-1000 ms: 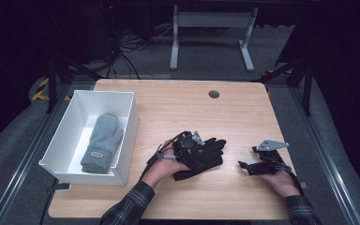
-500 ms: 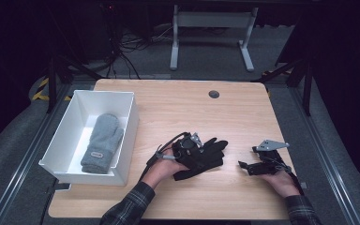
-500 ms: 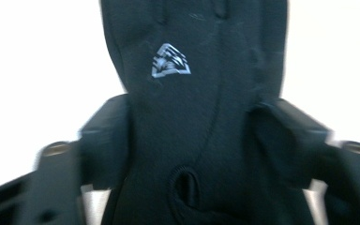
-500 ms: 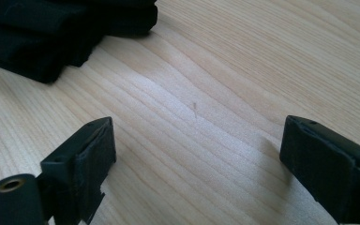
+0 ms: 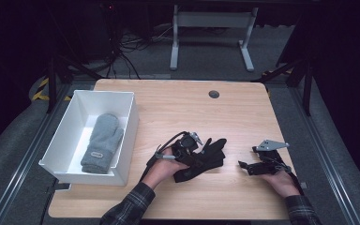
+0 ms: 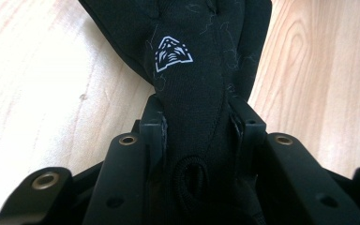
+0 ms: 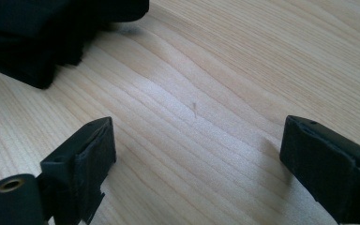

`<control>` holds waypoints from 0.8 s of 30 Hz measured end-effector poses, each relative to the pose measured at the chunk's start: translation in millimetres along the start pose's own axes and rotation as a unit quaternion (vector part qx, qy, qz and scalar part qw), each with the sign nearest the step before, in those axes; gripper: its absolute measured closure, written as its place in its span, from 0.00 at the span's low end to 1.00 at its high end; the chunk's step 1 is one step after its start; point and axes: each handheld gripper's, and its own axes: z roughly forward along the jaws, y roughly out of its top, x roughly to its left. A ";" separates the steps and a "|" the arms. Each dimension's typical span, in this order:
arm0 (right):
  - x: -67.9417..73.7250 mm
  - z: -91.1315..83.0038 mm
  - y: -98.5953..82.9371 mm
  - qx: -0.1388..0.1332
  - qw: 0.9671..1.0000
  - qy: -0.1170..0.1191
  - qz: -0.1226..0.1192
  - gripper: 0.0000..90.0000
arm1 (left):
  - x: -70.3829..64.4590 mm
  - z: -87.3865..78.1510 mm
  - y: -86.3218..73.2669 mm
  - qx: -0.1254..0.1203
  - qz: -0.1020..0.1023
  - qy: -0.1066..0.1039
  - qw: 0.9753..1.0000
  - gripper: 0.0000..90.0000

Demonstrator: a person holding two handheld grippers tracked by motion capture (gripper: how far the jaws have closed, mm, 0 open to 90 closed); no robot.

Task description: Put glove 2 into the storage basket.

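Down at the near edge of the table point(image 5: 178, 105): two plaid sleeves point(image 5: 127, 208) coming in from the bottom, one hand per gripper. Left gripper point(image 5: 193, 152) clamped on a black glove point(image 5: 206, 157), jaws squeezed tight against the fabric on both sides in the left gripper view, glove point(image 6: 192, 93) bunched up between them with a little white shield logo point(image 6: 172, 52) facing up just past the jaw tips. Glove lying flat on the wood, a bit right of centre and toward the near side, fingers pointing away toward the far right. Right gripper point(image 5: 246, 165) off to the right of the glove, near but not touching, jaws spread wide with nothing in them, just bare wood grain between in the right gripper view point(image 7: 197, 154) and the glove's dark edge point(image 7: 37, 37) sitting up in the top left corner. Grey three-cornered plate point(image 5: 271, 145) on top of it. Further out on the left side, a white bin point(image 5: 126, 101) with a grey mitten point(image 5: 102, 140) lying in it lengthwise, small label near its cuff. Past that, a dark round hole point(image 5: 213, 94) in the tabletop near the far edge. Beyond the table, a white frame point(image 5: 212, 28) and a tangle of cables point(image 5: 122, 51) on the floor.
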 end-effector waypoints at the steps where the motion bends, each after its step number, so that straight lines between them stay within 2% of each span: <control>1: 0.0 0.0 0.0 0.000 1.000 0.000 0.000 0.13 | -0.9 -3.4 0.9 -0.003 -0.006 0.004 1.000 0.73; 3: 0.0 0.0 0.0 0.000 1.000 0.000 0.000 0.13 | -3.4 -10.9 2.1 -0.006 -0.008 0.016 1.000 0.73; 6: 0.0 0.0 0.0 0.000 1.000 0.000 0.000 0.13 | -6.1 -24.0 4.2 -0.016 -0.018 0.019 1.000 0.73; 9: 0.0 0.0 0.0 0.000 1.000 0.000 0.000 0.13 | -8.5 -38.1 8.0 -0.022 -0.023 0.033 0.999 0.73; 11: 0.0 0.0 0.0 0.000 1.000 0.000 0.000 0.13 | -9.3 -48.3 10.4 -0.032 -0.033 0.039 0.998 0.73; 12: 0.0 0.0 0.0 0.000 1.000 0.000 0.000 0.13 | -9.3 -48.3 10.4 -0.032 -0.033 0.039 0.998 0.73; 15: 0.0 0.0 0.0 0.000 1.000 0.000 0.000 0.13 | -10.9 -64.4 13.7 -0.040 -0.045 0.055 0.997 0.73; 24: 0.0 0.0 0.0 0.000 1.000 0.000 0.000 0.13 | -14.3 -99.9 20.9 -0.053 -0.053 0.059 0.995 0.73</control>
